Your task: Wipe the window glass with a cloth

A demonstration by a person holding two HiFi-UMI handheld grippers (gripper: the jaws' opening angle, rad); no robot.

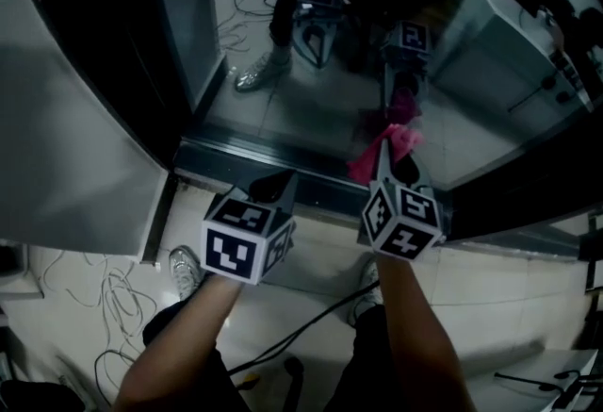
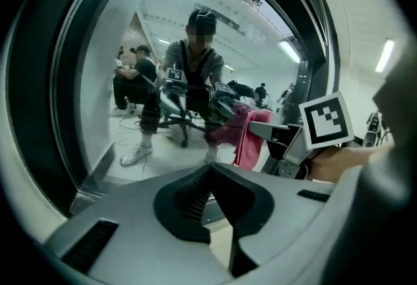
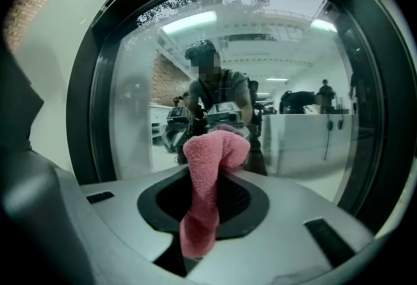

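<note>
Cloth [image 3: 207,173]: pink, folded end against the window glass [image 1: 311,108], near its lower frame edge.
Right gripper [image 1: 385,154]: jaws clamped on the cloth.
Left gripper [image 2: 210,171]: jaws pressed together, nothing between them; beside the right gripper, at the same edge.
Glass: mirrors both grippers.

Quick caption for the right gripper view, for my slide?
Right claw shut on a pink cloth, facing the reflective window glass.

- Left hand-held gripper [image 1: 276,184]: grey shell, black ribbed pads [image 2: 179,197], black-and-white marker cube [image 1: 236,245].
- Right hand-held gripper [image 1: 384,160]: same grey build, same cube.
- Dark trousers [image 1: 366,363], silvery shoes [image 1: 186,269].
</note>
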